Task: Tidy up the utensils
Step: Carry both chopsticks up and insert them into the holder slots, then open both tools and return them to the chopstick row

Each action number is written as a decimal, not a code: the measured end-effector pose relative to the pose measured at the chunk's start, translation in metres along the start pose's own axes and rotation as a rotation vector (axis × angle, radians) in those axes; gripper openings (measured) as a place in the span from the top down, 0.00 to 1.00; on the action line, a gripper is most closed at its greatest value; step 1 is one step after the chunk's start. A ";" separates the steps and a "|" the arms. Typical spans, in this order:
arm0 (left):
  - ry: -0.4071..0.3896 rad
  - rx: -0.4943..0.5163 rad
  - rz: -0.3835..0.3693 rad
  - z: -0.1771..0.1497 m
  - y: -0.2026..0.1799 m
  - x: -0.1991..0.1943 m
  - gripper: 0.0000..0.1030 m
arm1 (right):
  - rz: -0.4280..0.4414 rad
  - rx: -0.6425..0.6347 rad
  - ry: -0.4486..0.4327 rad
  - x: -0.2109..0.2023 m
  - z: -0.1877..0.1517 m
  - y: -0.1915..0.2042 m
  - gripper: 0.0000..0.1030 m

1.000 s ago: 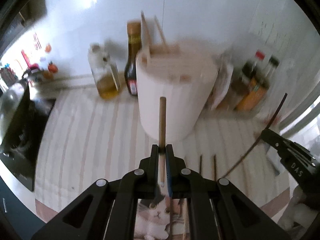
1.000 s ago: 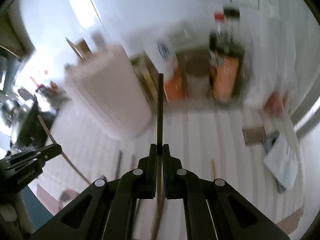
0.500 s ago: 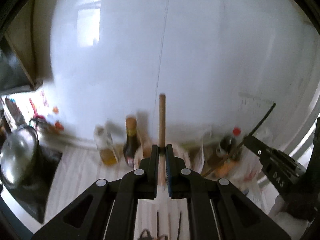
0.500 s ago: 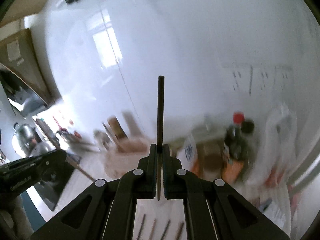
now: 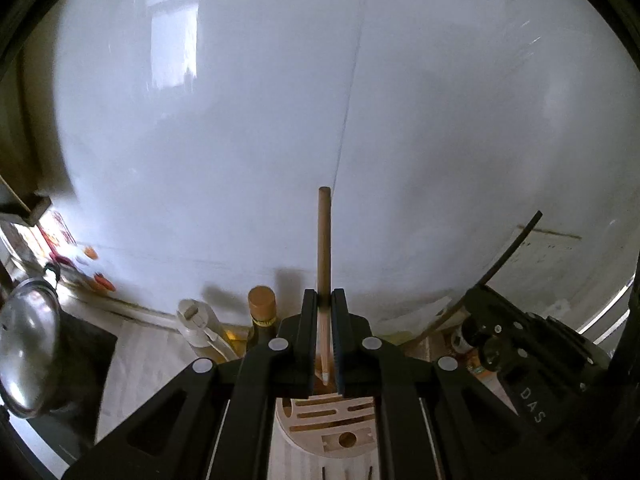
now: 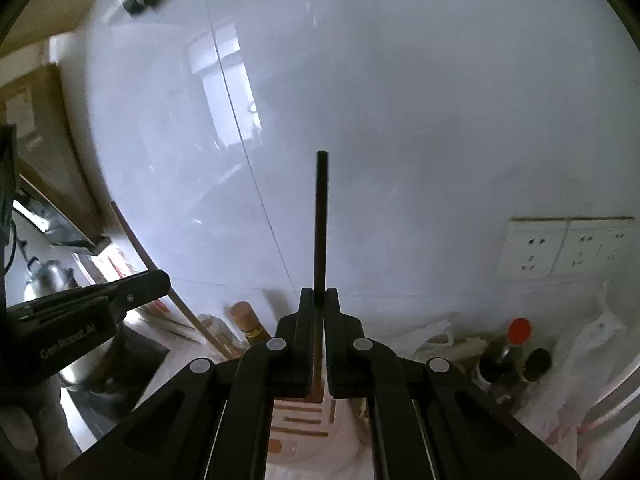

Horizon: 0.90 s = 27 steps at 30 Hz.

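Left gripper clamps a wooden chopstick; right gripper clamps a black chopstick; the slotted holder sits below both jaws; thin sticks may pivot and miss its slots.

Both cams I'm watching sit just behind their own fingers, looking forward along them, mostly at the white wall. Left cam: counter only at bottom edge, slotted wooden holder close below, right gripper in at its right side. Right cam: same holder below, left gripper in at its left side. Shared: wall, holder, brown-capped bottle. Views are side by side, near parallel.
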<state>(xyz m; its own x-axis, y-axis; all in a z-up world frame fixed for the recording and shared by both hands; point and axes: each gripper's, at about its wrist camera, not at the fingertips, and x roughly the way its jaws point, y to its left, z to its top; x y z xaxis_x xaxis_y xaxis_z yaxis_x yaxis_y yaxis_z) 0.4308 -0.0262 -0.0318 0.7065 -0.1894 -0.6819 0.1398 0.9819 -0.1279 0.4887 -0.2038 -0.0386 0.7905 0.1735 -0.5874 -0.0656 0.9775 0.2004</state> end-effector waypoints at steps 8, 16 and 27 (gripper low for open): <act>0.087 -0.012 -0.001 -0.010 0.014 0.038 0.94 | 0.014 -0.004 0.114 0.056 -0.012 0.001 0.95; 0.058 -0.043 0.061 -0.012 0.018 0.027 0.35 | 0.042 0.044 0.225 0.073 -0.026 -0.011 0.93; -0.007 -0.036 0.214 -0.056 0.030 -0.003 0.00 | -0.076 0.070 0.207 0.023 -0.046 -0.036 0.33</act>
<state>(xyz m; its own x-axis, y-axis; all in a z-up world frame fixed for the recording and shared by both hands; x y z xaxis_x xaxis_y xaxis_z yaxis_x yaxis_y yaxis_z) 0.3940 0.0042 -0.0733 0.7224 0.0232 -0.6910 -0.0383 0.9992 -0.0065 0.4817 -0.2296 -0.0956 0.6491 0.1275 -0.7499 0.0371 0.9794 0.1987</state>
